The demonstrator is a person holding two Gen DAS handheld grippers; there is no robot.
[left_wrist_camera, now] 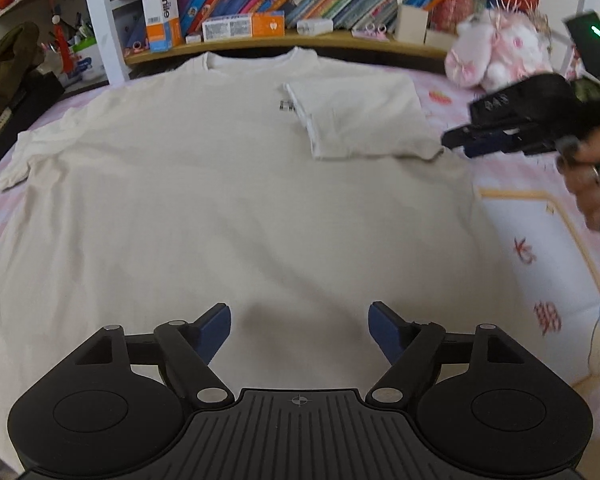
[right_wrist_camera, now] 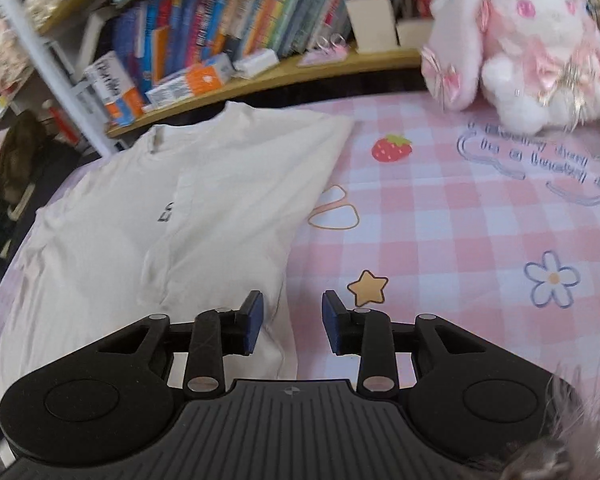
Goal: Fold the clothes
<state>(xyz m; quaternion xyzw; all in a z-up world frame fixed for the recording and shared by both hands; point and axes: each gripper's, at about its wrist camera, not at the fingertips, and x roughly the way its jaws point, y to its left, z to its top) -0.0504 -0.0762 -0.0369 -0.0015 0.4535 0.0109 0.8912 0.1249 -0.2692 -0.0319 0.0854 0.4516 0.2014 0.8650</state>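
Note:
A cream T-shirt [left_wrist_camera: 204, 200] lies flat on the pink checked bedsheet [left_wrist_camera: 540, 248], collar toward the bookshelf. Its right sleeve [left_wrist_camera: 360, 120] is folded inward over the chest; the left sleeve [left_wrist_camera: 24, 156] lies spread out. My left gripper [left_wrist_camera: 299, 330] is open and empty above the shirt's lower middle. My right gripper [right_wrist_camera: 292, 322] is open and empty, hovering over the shirt's right side edge [right_wrist_camera: 284, 292], just below the folded sleeve. It also shows in the left wrist view [left_wrist_camera: 456, 140], held by a hand. The shirt also shows in the right wrist view [right_wrist_camera: 160, 216].
A bookshelf [left_wrist_camera: 284, 38] with books and boxes runs along the far edge of the bed. A pink and white plush rabbit [right_wrist_camera: 532, 48] sits at the back right. Dark clothing [left_wrist_camera: 4, 76] hangs at the far left. Bare sheet [right_wrist_camera: 460, 240] lies right of the shirt.

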